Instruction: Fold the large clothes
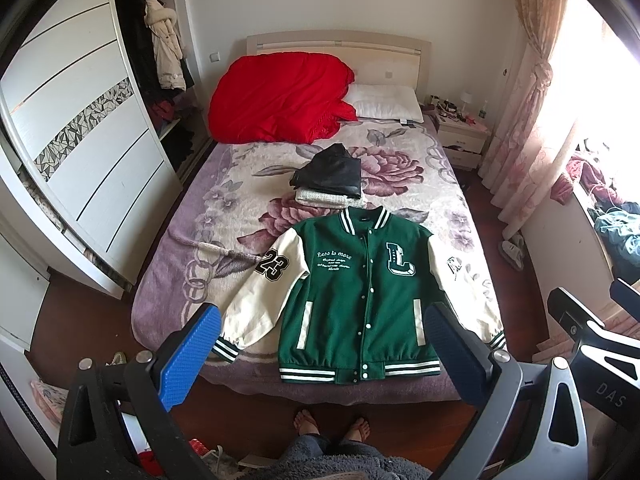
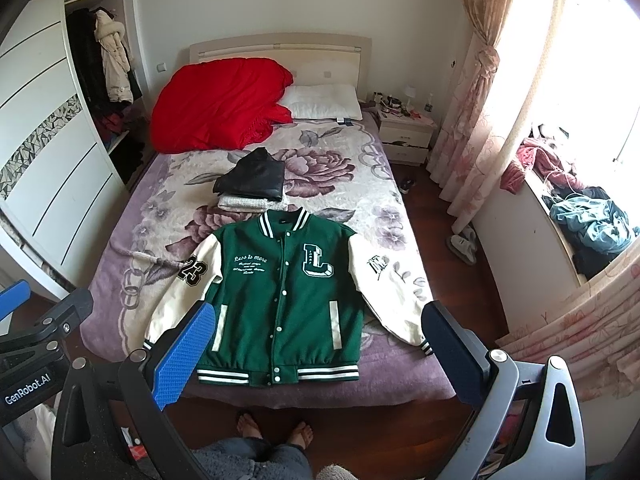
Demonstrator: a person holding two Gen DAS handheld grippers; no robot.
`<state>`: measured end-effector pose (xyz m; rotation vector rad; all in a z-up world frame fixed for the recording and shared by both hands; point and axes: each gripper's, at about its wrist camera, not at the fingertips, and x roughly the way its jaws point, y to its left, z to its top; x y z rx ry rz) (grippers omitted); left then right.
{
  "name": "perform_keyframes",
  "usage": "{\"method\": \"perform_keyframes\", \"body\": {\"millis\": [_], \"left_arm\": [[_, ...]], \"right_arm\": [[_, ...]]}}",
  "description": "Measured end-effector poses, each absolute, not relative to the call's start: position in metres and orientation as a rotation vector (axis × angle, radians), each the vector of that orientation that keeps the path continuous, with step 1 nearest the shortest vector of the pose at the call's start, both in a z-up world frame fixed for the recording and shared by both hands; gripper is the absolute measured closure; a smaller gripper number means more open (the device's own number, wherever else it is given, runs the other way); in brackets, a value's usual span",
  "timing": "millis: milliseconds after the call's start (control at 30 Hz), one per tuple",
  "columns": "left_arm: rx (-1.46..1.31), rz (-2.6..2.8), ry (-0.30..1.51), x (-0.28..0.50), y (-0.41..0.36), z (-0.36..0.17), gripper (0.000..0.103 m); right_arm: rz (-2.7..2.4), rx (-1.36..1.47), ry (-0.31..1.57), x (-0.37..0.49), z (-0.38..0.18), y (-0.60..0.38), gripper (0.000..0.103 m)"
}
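Green varsity jacket (image 1: pixel 356 300) flat on bed (image 1: pixel 192 280), collar at 12 o'clock. Left hand-held gripper (image 1: pixel 320 354) and right hand-held gripper (image 2: pixel 316 354) both released, grasping nothing.

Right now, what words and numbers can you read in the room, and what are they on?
"23": patch on the cream sleeve of the green jacket.
"L": big letter on the jacket's chest.
"Less is more": script on the chest; the smaller lines under it are too small to read.
"GenRobot.AI": on the left gripper.
"DAS": on the right gripper.
Other sleeve's patch: unreadable.
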<state>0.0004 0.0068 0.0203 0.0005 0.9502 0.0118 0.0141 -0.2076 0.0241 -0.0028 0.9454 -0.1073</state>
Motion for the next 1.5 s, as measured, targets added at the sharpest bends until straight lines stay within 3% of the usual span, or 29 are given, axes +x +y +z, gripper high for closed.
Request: {"method": "perform_keyframes", "body": {"millis": [1500], "left_arm": [[-0.003, 0.013, 0.915, -0.001, 0.001, 0.035, 0.000]], "right_arm": [[-0.100, -0.009, 0.931, 0.021, 0.052, -0.195, 0.000]]}}
